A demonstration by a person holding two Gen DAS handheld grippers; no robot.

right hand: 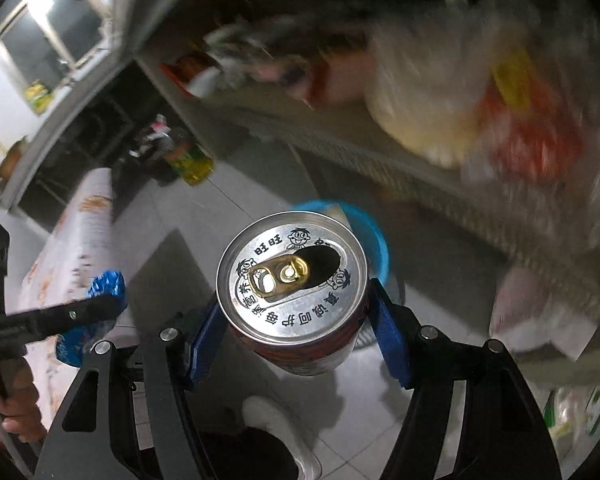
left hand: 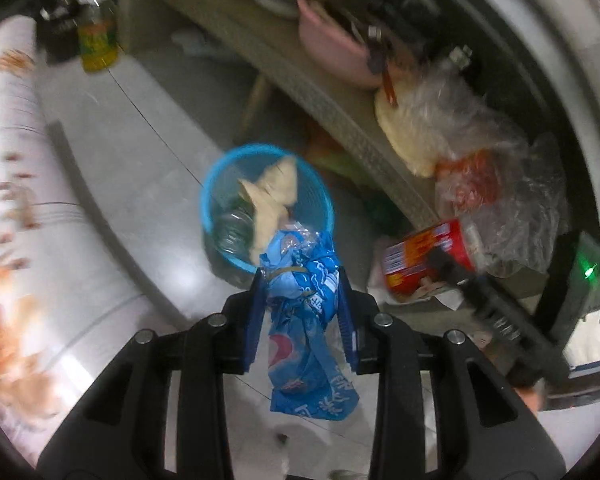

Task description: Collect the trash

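Below, a blue wastebasket (left hand: 268, 208) stands on the tiled floor (left hand: 148, 184) beside a cluttered shelf's (left hand: 340, 120) edge, already holding a clear bottle and crumpled paper. Just above its near rim, the left tongs (left hand: 302, 280) pinch a crushed blue wrapper (left hand: 304, 320). Alongside, the right tongs (right hand: 296, 312) clamp an opened red can (right hand: 296, 292).

Past the claw tips there's a yellow oil bottle (left hand: 97, 38) standing on the pale tiled floor (left hand: 148, 128), far off. Right of the claw a shelf (left hand: 324, 100) carries a pink bowl (left hand: 332, 46) and clear plastic bags (left hand: 472, 148). A patterned white cloth (left hand: 16, 184) lies left.
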